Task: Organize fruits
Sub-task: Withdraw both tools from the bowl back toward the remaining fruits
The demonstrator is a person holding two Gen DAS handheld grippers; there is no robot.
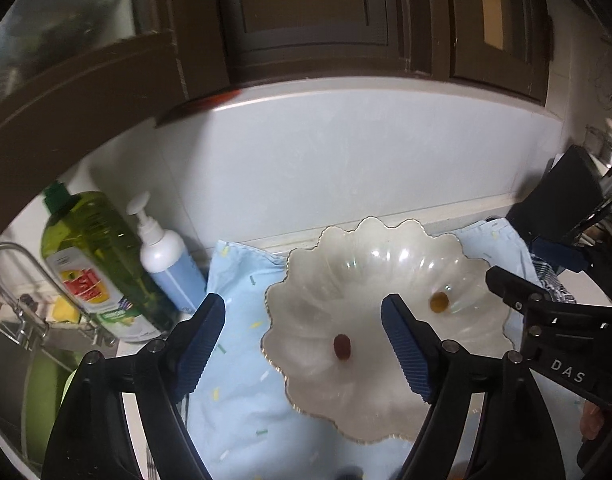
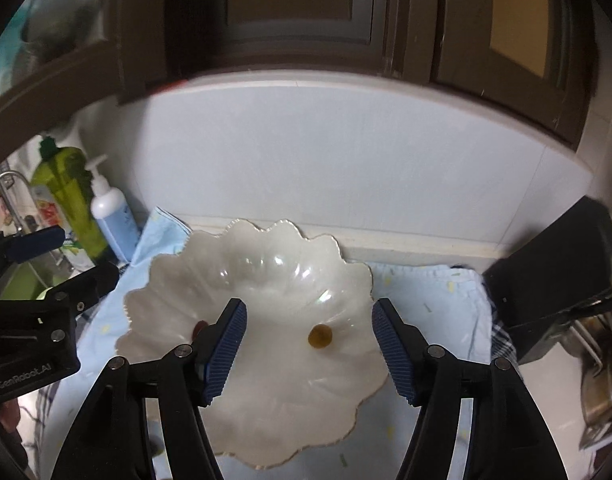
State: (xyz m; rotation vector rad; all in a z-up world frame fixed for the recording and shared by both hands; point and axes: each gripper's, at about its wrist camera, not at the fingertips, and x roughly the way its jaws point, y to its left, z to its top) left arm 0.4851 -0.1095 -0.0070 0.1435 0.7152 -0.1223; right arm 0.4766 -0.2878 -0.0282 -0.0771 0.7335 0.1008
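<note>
Left gripper (image 1: 303, 334), stamped "GenRobot.AI", and right gripper (image 2: 310, 344), stamped "DAS", jaws spread, each with a grape below its gap: red grape (image 1: 341, 346), amber grape (image 2: 320, 336).

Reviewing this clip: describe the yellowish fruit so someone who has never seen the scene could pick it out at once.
On the pale blue cloth by the backsplash sits a white scalloped bowl. Two small fruits lie inside it, apart from each other. The one meant is the round amber-yellow fruit on the side away from the soap bottles; its neighbour is a dark red oval fruit.

right tongs (image 2: 308, 344) agape, empty; amber fruit (image 2: 320, 336) in scalloped bowl (image 2: 265, 420); blue cloth (image 2: 438, 304) beneath
</note>
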